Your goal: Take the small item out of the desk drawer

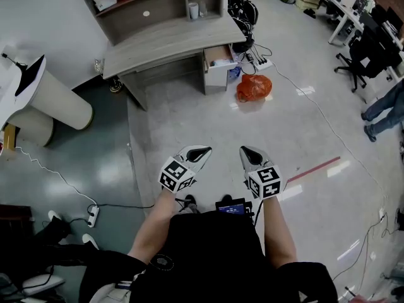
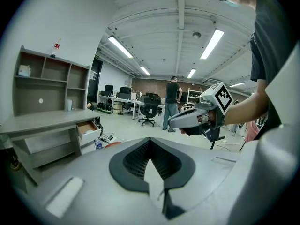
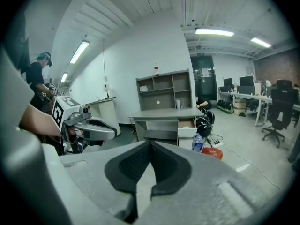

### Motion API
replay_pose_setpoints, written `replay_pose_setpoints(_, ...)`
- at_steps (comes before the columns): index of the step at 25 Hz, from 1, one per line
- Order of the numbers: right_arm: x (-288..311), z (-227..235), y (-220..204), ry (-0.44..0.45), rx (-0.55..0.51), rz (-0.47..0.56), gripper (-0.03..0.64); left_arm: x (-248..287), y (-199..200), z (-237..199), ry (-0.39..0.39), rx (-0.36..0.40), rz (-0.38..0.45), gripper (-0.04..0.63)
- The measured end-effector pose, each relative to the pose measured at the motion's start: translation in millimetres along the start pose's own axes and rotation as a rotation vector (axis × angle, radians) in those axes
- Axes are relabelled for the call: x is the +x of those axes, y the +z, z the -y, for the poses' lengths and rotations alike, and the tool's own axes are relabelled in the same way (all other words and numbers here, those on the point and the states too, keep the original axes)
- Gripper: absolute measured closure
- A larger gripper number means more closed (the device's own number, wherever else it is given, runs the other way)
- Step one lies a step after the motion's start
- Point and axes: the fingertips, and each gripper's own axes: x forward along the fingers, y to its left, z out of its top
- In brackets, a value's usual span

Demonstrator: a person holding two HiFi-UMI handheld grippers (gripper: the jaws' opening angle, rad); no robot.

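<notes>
Left gripper (image 1: 201, 150) and right gripper (image 1: 247, 151) are both clenched on nothing, side by side, well apart from the desk (image 1: 165, 45). The drawer (image 1: 219, 57) at the desk's end stands open. The small item inside can't be made out, only a pale blur. An orange bag (image 1: 254, 87) lies on the floor just beside the drawer. The desk's shelf unit (image 1: 158, 5) is cut off at the top.

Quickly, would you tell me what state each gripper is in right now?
Left gripper: jaws closed, holding nothing.
Right gripper: jaws closed, holding nothing.
</notes>
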Motion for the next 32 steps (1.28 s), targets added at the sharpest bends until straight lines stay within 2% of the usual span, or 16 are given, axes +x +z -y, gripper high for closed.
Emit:
replay_pose_setpoints(8, -10.5, 27.5, -12.6, 0.037, 0.006, -0.011, 0.615, 22.8, -4.1, 10.0, 0.043, -0.018, -0.024, 0.594)
replay_pose_setpoints(19, -28.0, 59.6, -32.3, 0.081, 0.019, -0.025, 0.615, 44.5, 2.9, 29.3, 0.11, -0.036, -0.01, 0.594)
replay_pose_setpoints(32, -0.3, 70.5, -30.7, 0.086, 0.03, -0.048, 0.615, 53.0, -10.3, 4.8, 0.116, -0.074, -0.025, 0.594)
